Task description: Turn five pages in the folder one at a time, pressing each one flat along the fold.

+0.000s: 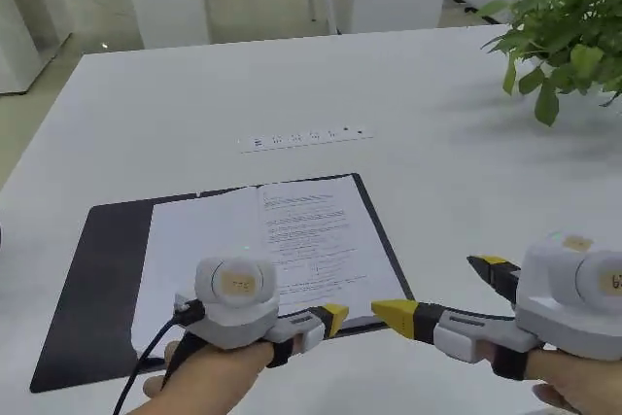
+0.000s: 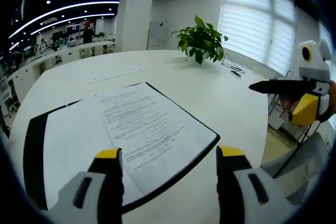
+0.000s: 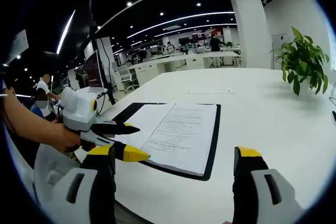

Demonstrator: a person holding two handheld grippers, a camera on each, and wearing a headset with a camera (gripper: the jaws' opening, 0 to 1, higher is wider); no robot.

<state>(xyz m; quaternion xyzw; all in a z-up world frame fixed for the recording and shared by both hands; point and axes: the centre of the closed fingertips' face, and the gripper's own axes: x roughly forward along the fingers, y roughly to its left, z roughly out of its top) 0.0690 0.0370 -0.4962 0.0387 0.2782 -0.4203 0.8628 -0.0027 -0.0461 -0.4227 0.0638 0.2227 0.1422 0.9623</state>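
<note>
The folder (image 1: 97, 279) lies open on the white table, black cover spread flat, with a printed page (image 1: 306, 240) on its right half and a blank sheet on the left. My left gripper (image 1: 313, 322) hovers open at the folder's near edge, over the bottom of the printed page (image 2: 152, 124). My right gripper (image 1: 442, 289) is open too, off the folder's near right corner, above bare table. In the right gripper view the folder (image 3: 184, 129) lies ahead and the left gripper (image 3: 135, 141) comes in from the left. The right gripper (image 2: 294, 95) shows at the right of the left gripper view.
A potted plant (image 1: 569, 36) stands at the table's far right. A flush socket strip (image 1: 306, 138) sits beyond the folder. The left gripper's cable (image 1: 146, 357) trails off the table's near edge. Desks and a pillar (image 2: 131, 19) stand in the office behind.
</note>
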